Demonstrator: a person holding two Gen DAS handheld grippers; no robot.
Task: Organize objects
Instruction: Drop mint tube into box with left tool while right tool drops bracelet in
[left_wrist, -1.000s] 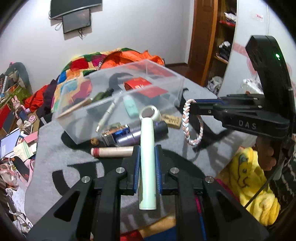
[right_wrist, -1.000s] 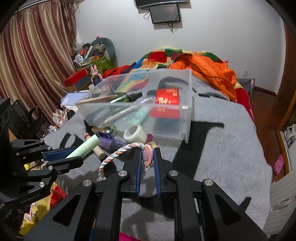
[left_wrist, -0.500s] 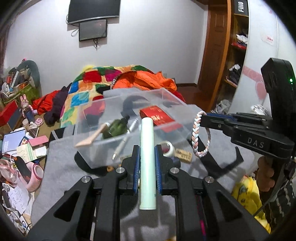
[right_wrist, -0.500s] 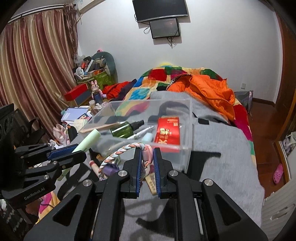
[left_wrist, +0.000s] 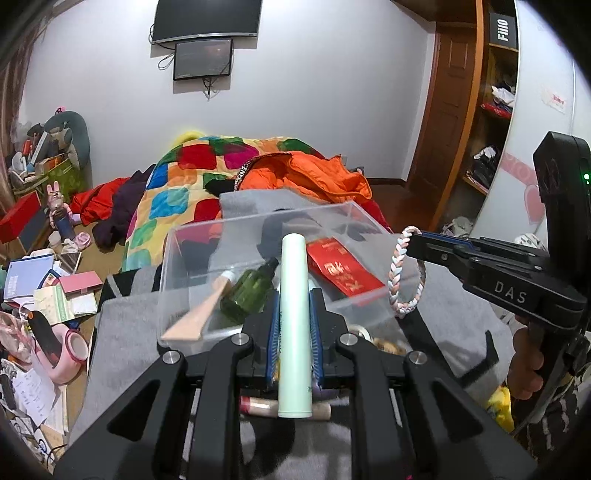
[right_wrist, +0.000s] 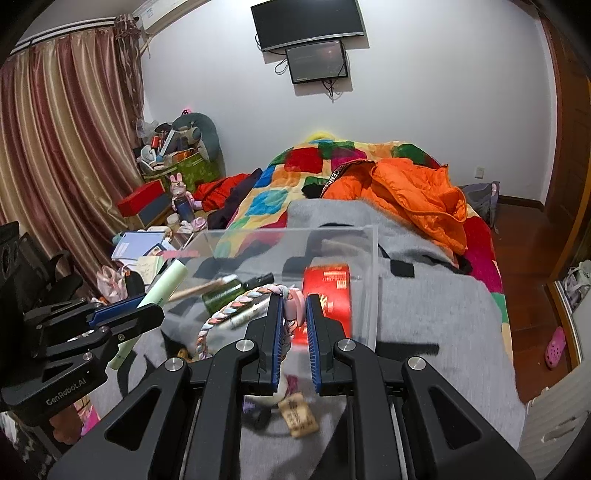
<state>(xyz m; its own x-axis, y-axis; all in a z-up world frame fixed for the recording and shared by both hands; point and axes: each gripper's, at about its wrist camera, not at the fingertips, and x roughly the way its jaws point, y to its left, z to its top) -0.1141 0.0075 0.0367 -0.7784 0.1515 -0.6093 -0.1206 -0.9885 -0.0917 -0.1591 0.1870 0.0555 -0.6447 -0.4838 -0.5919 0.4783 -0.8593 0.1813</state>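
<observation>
**Left-wrist view: both grippers loaded, level with the bin's near rim**

Left-wrist view has the clear bin (left_wrist: 258, 236) sitting on a grey blanket (left_wrist: 122, 332) spread over the bed, its open top facing up and its near wall right ahead of the left gripper (left_wrist: 293, 291). The bin's rim is unobstructed above; inside lie a green bottle (left_wrist: 247, 291), a wooden spatula (left_wrist: 195, 317) leaning out over the near left corner, and a red packet (left_wrist: 343, 269). To the left the blanket's edge drops to a floor crowded with papers and boxes; to the right a wardrobe stands close behind the right gripper (left_wrist: 413, 240).

The left gripper's jaws are clamped on a pale green tube (left_wrist: 293, 325), which runs straight along the fingers and sticks out past the tips over the bin. A beige tube (left_wrist: 258, 405) lies on the blanket below it.

From the right-wrist view, the right gripper (right_wrist: 293, 314) has its jaws closed on a braided band (right_wrist: 236, 306), pinched at its pink end, with the loop hanging to the left. It is in front of the bin's near right corner (right_wrist: 373, 288). A small wooden tag (right_wrist: 297, 415) lies on the blanket beneath. The left gripper (right_wrist: 147, 306) shows at the left edge with its tube angled toward the bin.
</observation>
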